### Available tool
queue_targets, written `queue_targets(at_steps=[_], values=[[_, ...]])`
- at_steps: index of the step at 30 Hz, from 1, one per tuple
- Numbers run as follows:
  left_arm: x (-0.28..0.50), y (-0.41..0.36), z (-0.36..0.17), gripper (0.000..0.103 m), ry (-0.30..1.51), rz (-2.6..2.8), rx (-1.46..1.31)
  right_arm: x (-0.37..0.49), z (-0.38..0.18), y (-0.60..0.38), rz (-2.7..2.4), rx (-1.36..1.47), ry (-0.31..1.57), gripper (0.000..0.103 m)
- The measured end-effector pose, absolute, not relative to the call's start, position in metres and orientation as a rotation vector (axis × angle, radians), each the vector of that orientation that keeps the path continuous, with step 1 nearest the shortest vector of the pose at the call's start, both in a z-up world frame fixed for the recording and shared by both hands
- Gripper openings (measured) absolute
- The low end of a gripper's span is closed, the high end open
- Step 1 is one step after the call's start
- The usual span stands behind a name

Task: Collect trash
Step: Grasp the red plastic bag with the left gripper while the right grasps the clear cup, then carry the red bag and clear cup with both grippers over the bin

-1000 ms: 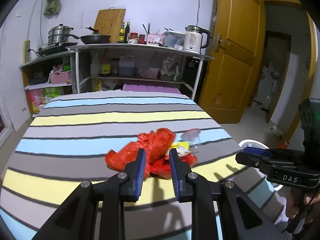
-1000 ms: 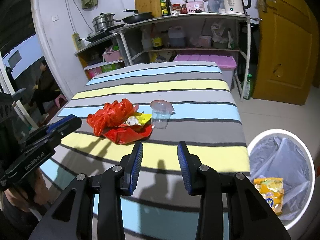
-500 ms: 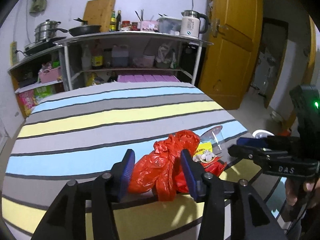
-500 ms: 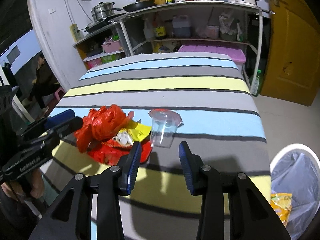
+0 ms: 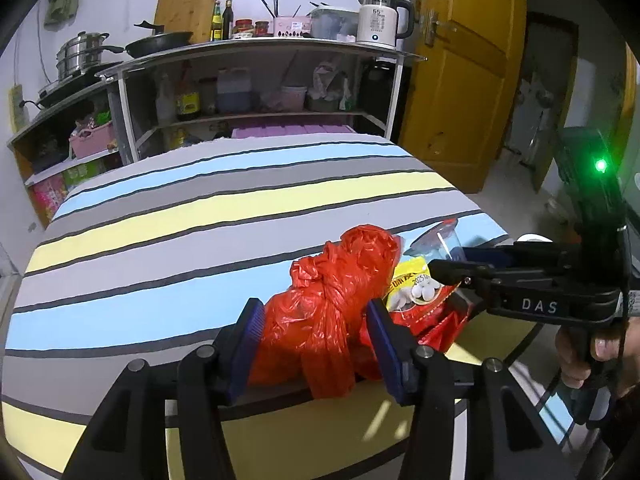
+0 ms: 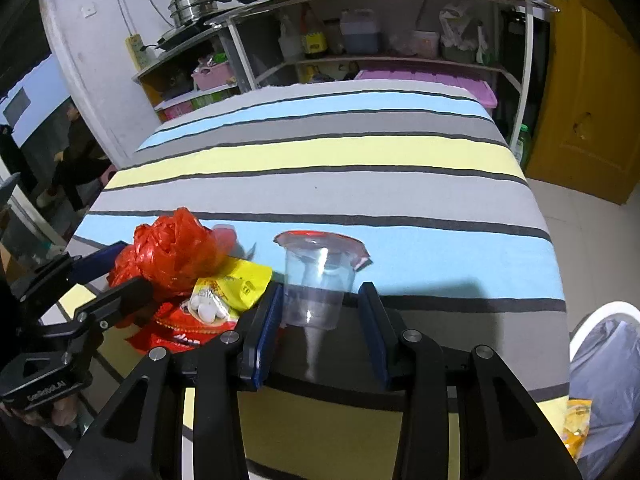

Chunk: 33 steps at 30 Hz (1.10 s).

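Right wrist view: the right gripper (image 6: 322, 322) is spread wide, its jaws flanking the clear plastic cup (image 6: 320, 280), which stands upright at 12 o'clock on the striped table (image 6: 360, 152). The trash bin (image 6: 604, 364) lies at 4 o'clock. Left wrist view: the left gripper (image 5: 316, 344) is likewise spread, straddling the red plastic bag (image 5: 332, 296) at 12 o'clock; neither gripper appears clamped yet.
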<state>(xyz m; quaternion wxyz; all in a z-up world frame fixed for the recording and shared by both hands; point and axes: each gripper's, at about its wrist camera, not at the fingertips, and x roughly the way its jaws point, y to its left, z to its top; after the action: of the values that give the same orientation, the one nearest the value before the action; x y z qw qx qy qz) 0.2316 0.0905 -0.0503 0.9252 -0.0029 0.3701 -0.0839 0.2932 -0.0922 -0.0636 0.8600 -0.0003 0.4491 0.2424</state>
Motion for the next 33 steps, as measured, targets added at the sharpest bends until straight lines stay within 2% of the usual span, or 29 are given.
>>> queue_targets(at_steps=[2, 12, 33], values=[[0.232, 0.087, -0.051, 0.052, 0.770, -0.152, 0.015, 0.292, -0.062, -0.093, 0.516, 0.007, 0.938, 0.030], [0.218, 0.081, -0.047, 0.046, 0.744, -0.115, 0.024, 0.271, -0.048, -0.103, 0.523, 0.011, 0.877, 0.031], [0.137, 0.065, 0.001, 0.045, 0.623, -0.069, -0.112, 0.185, 0.000, -0.150, 0.525, 0.035, 0.755, 0.031]])
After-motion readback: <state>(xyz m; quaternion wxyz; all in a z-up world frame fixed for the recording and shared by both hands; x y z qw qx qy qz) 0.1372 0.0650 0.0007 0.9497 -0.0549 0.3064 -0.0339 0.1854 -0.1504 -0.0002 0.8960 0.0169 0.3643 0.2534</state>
